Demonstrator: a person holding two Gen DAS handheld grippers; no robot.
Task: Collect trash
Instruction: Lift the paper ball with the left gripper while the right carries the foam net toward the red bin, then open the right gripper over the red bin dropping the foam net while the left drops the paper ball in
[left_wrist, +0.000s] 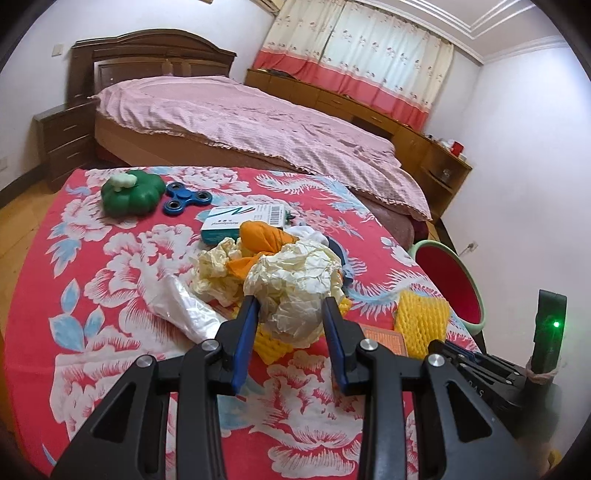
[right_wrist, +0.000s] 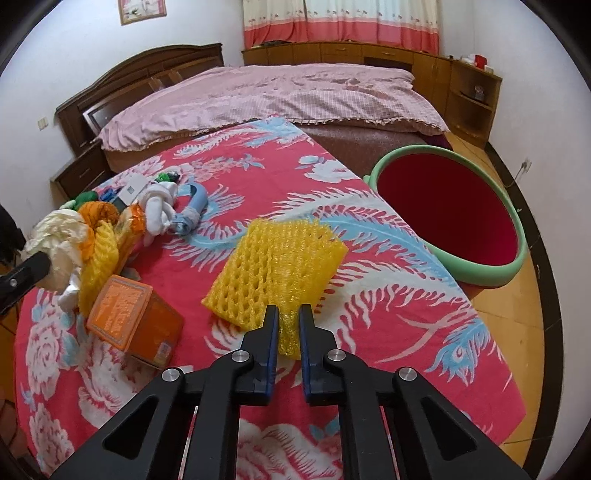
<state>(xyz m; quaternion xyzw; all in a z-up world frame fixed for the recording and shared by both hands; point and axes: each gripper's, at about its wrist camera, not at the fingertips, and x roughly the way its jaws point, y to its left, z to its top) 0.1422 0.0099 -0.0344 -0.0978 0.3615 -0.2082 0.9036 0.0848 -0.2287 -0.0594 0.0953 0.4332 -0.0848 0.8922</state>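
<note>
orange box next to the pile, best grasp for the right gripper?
The orange box lies tilted on the floral cloth, its broad printed face up and a short end facing the right wrist camera. Probably grip across its two long sides near that end, coming from above. The right gripper must first drop the yellow foam net held in its jaws.

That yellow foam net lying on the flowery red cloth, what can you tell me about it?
The yellow foam mesh sleeve is soft-looking fruit-packing netting with diamond-shaped holes, squashed flat and a little crumpled. It lies on the red floral tablecloth, left of the green-rimmed red bin. The right gripper has its near edge pinched between its fingers.
</note>
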